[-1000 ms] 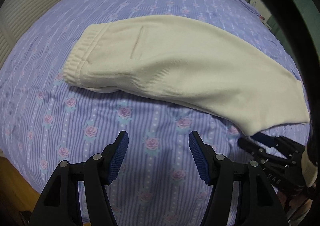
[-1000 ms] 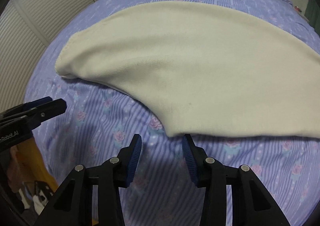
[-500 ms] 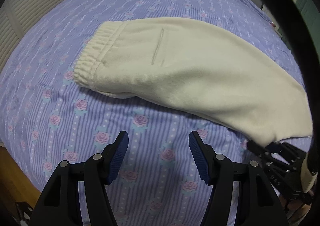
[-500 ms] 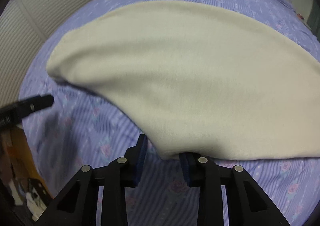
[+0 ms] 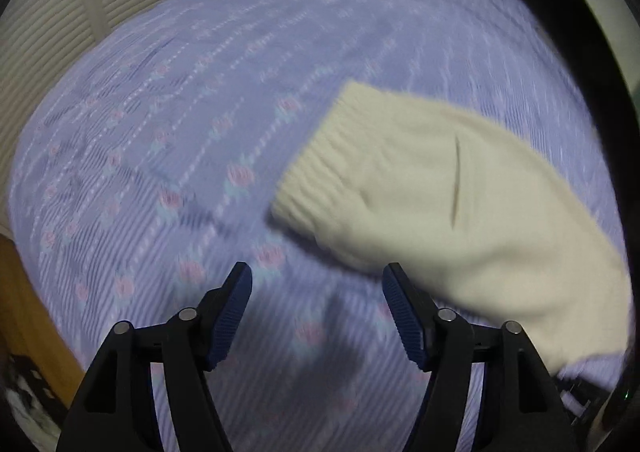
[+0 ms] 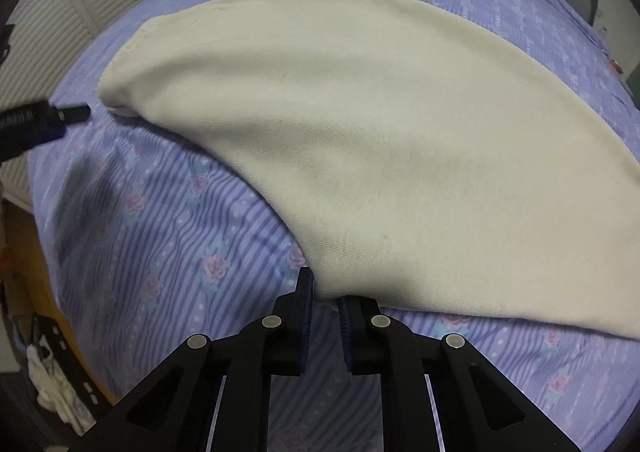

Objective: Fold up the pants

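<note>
Cream pants lie flat on a purple floral bedsheet. In the right wrist view my right gripper is shut on the pants' near hem corner. In the left wrist view the pants lie to the right, with the ribbed waistband towards the middle and a pocket slit on top. My left gripper is open and empty over the sheet, its right finger just short of the pants' near edge. The left gripper's tip shows at the left of the right wrist view, beside the waistband end.
White louvred doors stand behind the bed at the left. A wooden floor and the bed's edge lie at the lower left. Some clutter lies on the floor. The left wrist view is motion-blurred.
My right gripper has closed on the hem corner of the pants. My left gripper has swung left towards the waistband end, so the pants now sit at the right of its view.
</note>
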Action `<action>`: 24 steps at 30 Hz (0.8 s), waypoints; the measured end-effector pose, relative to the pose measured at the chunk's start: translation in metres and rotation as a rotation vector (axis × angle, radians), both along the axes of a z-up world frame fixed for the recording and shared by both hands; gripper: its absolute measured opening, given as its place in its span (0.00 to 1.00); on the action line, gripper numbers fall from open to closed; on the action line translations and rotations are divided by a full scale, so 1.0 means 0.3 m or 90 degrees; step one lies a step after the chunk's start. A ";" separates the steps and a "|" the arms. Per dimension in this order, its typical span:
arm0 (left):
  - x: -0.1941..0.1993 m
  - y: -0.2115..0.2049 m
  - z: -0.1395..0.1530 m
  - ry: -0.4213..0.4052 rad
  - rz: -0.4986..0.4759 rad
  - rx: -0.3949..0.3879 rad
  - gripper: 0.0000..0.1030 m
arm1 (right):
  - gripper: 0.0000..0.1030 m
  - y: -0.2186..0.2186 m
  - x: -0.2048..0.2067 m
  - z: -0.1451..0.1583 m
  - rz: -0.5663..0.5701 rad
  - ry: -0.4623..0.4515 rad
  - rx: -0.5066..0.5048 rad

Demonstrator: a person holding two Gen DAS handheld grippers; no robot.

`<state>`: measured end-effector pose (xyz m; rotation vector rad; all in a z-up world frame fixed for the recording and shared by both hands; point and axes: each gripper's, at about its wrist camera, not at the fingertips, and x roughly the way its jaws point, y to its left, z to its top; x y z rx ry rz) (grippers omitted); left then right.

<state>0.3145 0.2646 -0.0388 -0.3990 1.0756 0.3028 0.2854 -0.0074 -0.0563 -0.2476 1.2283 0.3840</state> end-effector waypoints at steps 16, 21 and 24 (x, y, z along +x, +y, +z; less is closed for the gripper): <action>0.224 0.067 -0.143 0.012 0.002 -0.141 0.48 | 0.14 0.074 0.084 -0.040 -0.091 0.030 -0.053; 0.245 0.069 -0.055 -0.018 -0.013 -0.118 0.23 | 0.14 0.126 0.114 -0.027 -0.107 0.034 -0.067; 0.253 0.050 -0.022 -0.031 -0.032 -0.080 0.26 | 0.14 0.147 0.116 -0.016 -0.113 0.035 -0.059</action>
